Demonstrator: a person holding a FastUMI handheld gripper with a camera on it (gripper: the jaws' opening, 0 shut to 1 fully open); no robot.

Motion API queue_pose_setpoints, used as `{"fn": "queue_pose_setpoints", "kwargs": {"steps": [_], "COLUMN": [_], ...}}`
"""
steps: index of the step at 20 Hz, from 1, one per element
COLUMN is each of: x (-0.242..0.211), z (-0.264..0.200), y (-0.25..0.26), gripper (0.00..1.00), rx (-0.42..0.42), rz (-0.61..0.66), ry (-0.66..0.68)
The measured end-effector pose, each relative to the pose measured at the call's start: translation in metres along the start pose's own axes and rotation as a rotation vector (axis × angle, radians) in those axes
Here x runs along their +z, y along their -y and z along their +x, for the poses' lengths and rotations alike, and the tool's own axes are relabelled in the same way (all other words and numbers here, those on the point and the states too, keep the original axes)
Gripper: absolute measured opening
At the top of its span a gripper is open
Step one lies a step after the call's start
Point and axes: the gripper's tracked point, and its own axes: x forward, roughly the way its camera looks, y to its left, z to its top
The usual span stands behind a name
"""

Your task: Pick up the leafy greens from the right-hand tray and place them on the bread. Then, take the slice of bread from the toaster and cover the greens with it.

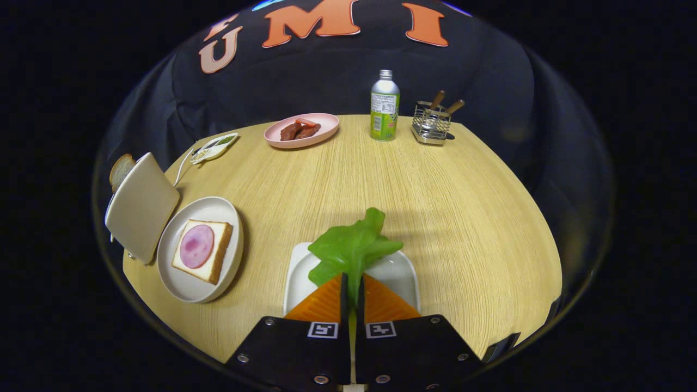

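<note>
My gripper [352, 279] is shut on the stem of the leafy greens [353, 245], whose leaves stick out ahead of the fingertips. The greens hang over a white square tray [400, 272] just beyond the fingers. To the left stands a round white plate [188, 288] with a slice of bread [209, 256] topped by a pink round of ham [196, 245]. Further left is the toaster [140, 207], with a slice of bread [121, 169] poking out of its far side.
At the back of the wooden table [381, 179] are a pink plate of meat pieces [301, 130], a green bottle [384, 106] and a wire caddy with wooden-handled utensils [433, 122]. A small flat packet [215, 147] and the toaster's cable lie back left.
</note>
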Motion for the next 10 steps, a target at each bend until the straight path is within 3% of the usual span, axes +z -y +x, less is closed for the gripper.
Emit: {"fn": "queue_pose_setpoints", "kwargs": {"steps": [10], "x": [0.032], "z": [-0.025], "y": [-0.084], "gripper": [0.04], "rx": [0.111], "rz": [-0.056], "ry": [0.061]}}
